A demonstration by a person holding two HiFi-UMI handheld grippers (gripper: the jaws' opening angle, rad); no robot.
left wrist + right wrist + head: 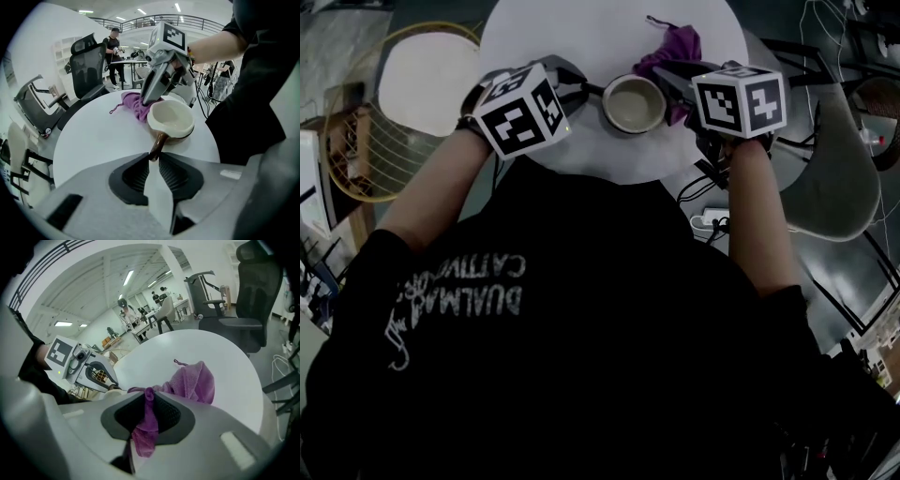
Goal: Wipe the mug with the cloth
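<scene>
glossy ceramic mug [171,120], fluffy purple cloth [194,380], smooth matt table [93,136]

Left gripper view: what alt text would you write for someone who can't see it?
The left gripper pinches the brown handle of a cream mug on a round white table. Behind the mug, the right gripper holds a purple cloth.

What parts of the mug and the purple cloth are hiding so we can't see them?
- Where the cloth touches the mug: the right gripper stands in front in the left gripper view and covers that side in the head view.
- The mug in the right gripper view: almost all behind that gripper's own body.
- The mug's far outside wall: behind its rim in the left gripper view.
</scene>
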